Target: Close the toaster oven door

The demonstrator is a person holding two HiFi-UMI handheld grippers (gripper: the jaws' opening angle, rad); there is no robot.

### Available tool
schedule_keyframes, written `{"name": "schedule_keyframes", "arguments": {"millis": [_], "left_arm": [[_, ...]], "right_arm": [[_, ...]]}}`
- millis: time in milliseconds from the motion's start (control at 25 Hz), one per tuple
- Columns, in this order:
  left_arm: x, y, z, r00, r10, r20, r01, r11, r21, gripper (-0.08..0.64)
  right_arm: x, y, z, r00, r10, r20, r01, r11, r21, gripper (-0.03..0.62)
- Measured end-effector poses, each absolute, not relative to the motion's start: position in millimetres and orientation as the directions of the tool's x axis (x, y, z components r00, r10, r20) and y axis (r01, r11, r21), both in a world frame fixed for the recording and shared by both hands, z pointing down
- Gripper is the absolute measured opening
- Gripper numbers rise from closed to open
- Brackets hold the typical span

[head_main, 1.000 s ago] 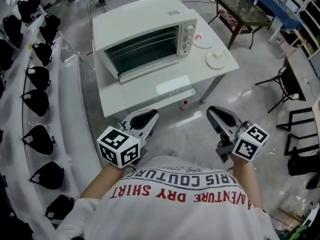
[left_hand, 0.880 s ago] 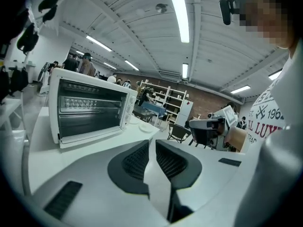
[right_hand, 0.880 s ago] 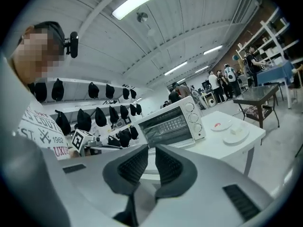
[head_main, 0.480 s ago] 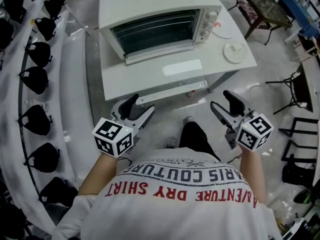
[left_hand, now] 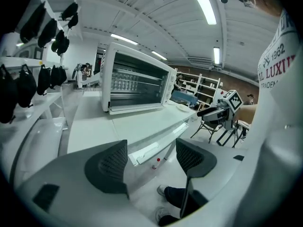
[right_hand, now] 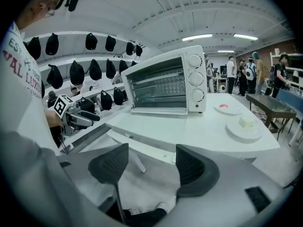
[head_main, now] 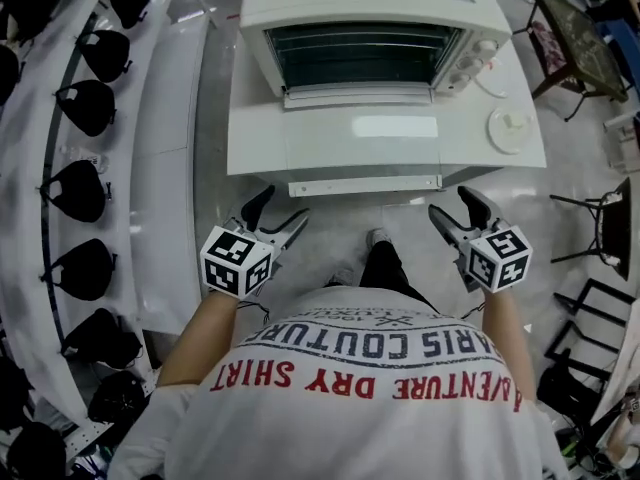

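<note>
A pale glossy floor (head_main: 330,233) is seen beneath the person. The lower head view is filled by a white printed shirt (head_main: 360,388), and the legs are hidden by it except for one shoe (head_main: 378,238). The left gripper (head_main: 278,214) and the right gripper (head_main: 452,206) are held side by side before the body, short of the table's front edge and touching nothing. In each gripper view the jaws are seen apart and opening. Only floor and table edge show between the pads, and nothing is grasped by either.

Open floor is left between the grippers and the white table (head_main: 260,148), along whose front a white rail (head_main: 365,185) runs. Bare tabletop is left in front of the toaster oven (head_main: 370,8), whose rear is cut off by the upper frame edge. Its door (head_main: 360,95) is folded down flat before the cavity, foreshortened to a narrow strip, and the rack inside is exposed. To the oven's right a plate (head_main: 513,130) is set, its contents too small to make out. At the left, dark rounded items (head_main: 75,188) on white shelving cannot be identified.
</note>
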State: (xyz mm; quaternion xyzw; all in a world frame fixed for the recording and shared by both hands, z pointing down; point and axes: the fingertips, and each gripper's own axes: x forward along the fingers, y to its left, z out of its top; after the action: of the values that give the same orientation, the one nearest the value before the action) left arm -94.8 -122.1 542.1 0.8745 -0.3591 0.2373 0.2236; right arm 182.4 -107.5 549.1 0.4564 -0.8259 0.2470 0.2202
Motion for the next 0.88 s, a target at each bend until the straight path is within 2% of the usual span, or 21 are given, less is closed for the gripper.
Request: {"name": "schedule_keyframes", "arguments": {"millis": [400,880], "left_arm": [[-99.4,-122.9,618.2,0.539,-0.494,0.682,-0.770,-0.617,0.162,0.322],[-98.7,-139.1,656.6,0.536,-0.500,0.680,-0.782,-0.598,0.177,0.319]], "right_arm": [[184.0,-122.1,609.7,-0.498,-0.574,0.650,-0.849,0.475,-0.230,0.298],[182.1,-128.0,656.8,-0.463,-0.567,0.681,-0.863,0.463,-0.202,0.296]]}}
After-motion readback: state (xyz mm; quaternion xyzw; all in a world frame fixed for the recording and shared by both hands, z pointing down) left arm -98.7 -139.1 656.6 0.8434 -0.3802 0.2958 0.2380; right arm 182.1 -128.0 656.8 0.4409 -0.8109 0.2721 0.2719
